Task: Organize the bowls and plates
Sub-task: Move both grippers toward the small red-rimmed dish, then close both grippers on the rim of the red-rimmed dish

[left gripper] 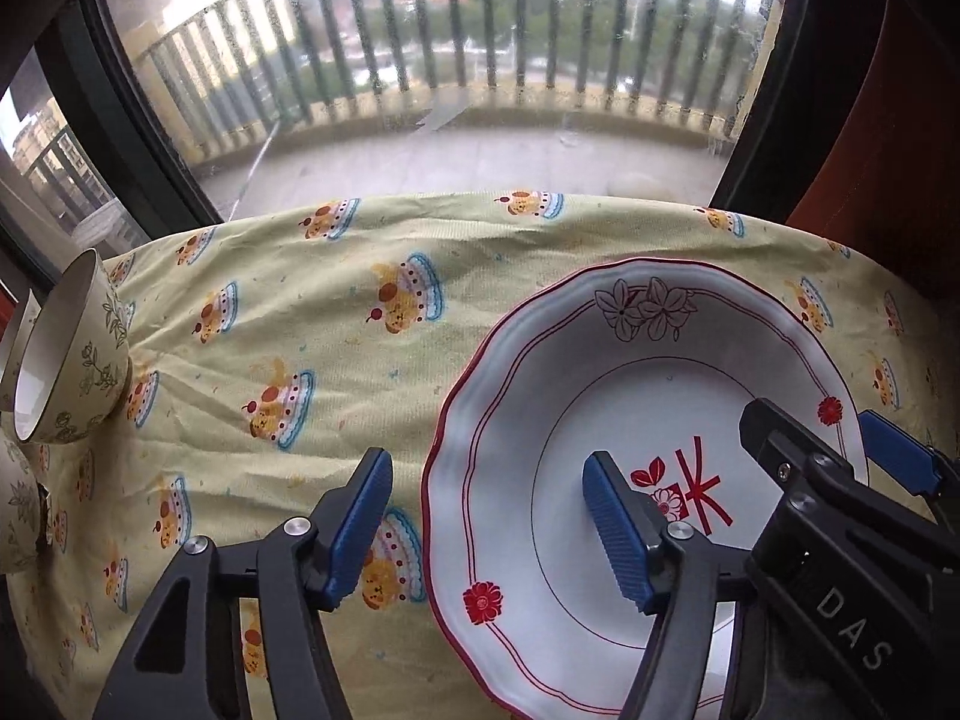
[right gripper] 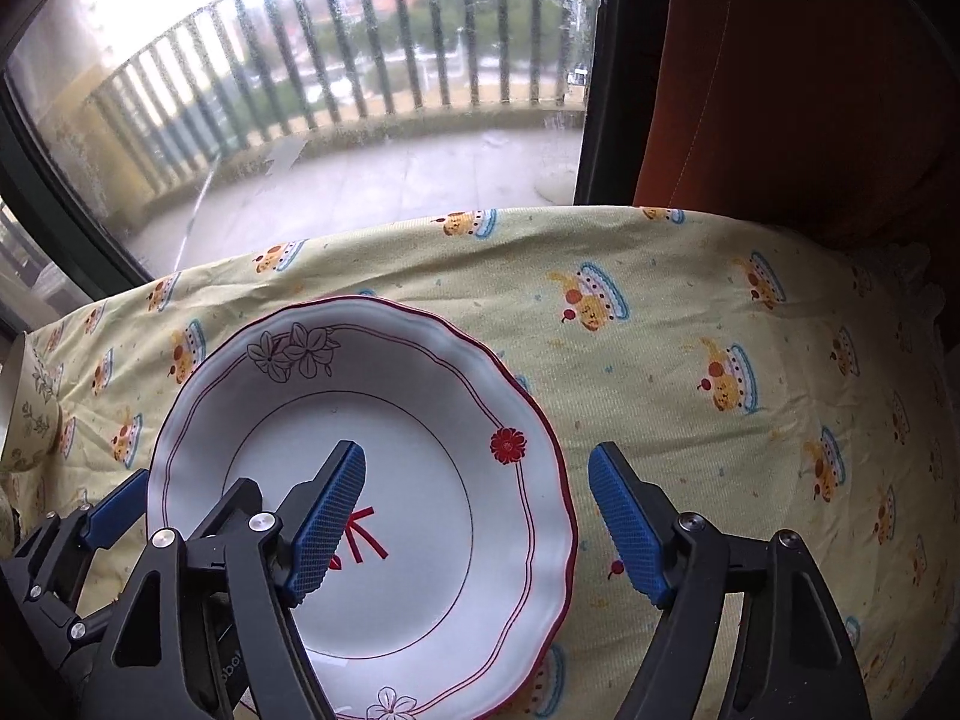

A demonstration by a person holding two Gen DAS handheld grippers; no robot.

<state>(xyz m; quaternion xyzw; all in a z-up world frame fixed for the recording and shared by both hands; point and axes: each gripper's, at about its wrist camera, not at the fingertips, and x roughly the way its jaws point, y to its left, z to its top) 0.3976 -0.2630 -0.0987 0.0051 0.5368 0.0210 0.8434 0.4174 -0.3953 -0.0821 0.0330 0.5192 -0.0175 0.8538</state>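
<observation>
A white scalloped plate [left gripper: 540,390] with a red rim and flower prints lies on the cake-print tablecloth [left gripper: 300,300]. My left gripper [left gripper: 486,531] straddles the plate's left rim, one blue pad over the cloth and one over the plate's well; the pads are not pressing, and it is open. In the right wrist view my right gripper [right gripper: 480,525] straddles the right rim of the same plate [right gripper: 390,408] in the same way and is open. The right gripper [left gripper: 834,438] also shows across the plate in the left wrist view. Two leaf-print bowls [left gripper: 72,360] [left gripper: 18,510] stand at the far left.
The table's far edge runs along a large window [left gripper: 450,60] with a balcony railing behind. An orange chair back [right gripper: 780,90] rises behind the table's right corner. A leaf-print bowl [right gripper: 30,414] shows at the left edge of the right wrist view.
</observation>
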